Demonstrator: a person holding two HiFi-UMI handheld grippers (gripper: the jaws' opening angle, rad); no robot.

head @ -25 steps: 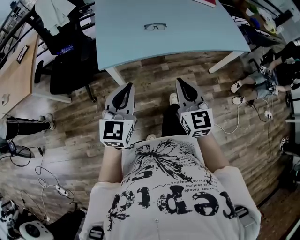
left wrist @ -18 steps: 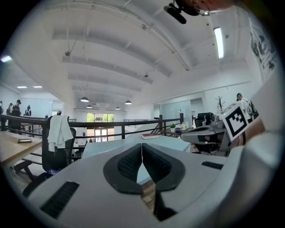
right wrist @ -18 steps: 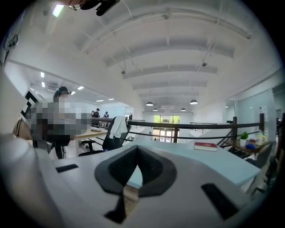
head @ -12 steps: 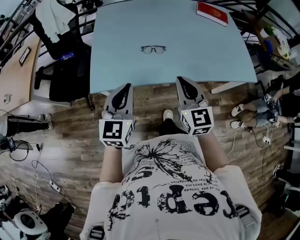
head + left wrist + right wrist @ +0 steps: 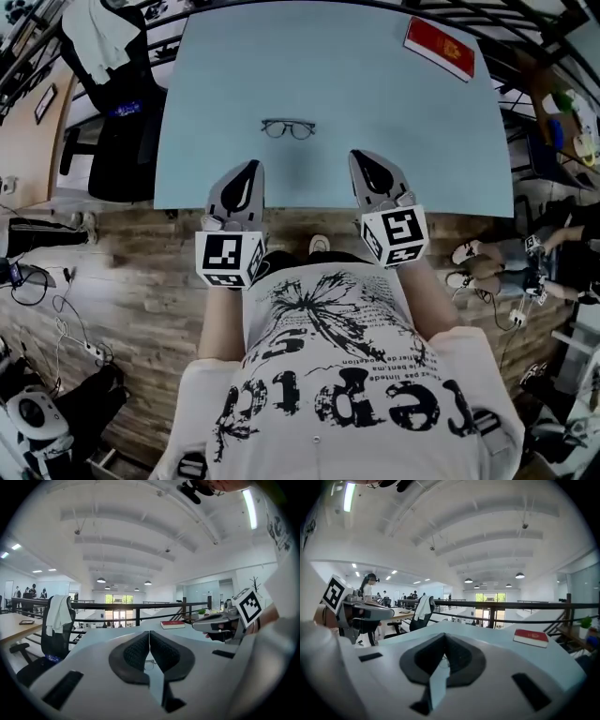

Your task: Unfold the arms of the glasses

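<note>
- A black office chair [image 5: 127,150] stands just off the left edge of the surface [image 5: 375,103], with a white garment [image 5: 105,28] draped over its back.
- The left gripper [image 5: 250,169] points across the near edge of the pale blue surface. Its dark pads are pressed together with nothing between them, and its marker cube sits toward the person's chest.
- The glasses [image 5: 288,128] lie on the surface just beyond the two gripper tips. They are between the two lines the grippers point along, a little nearer the left one, and neither gripper touches them. The lenses face up toward the head camera. The frame is too small to tell how the arms are set.
- The right gripper [image 5: 362,157] is level with the left one over the same near edge. Its pads are also closed on each other and hold nothing.
- A red book [image 5: 441,47] lies near the far right corner of the surface, well apart from the glasses.
- At the right, another person's legs and pale shoes [image 5: 473,267] rest on the wooden floor [image 5: 141,281].
</note>
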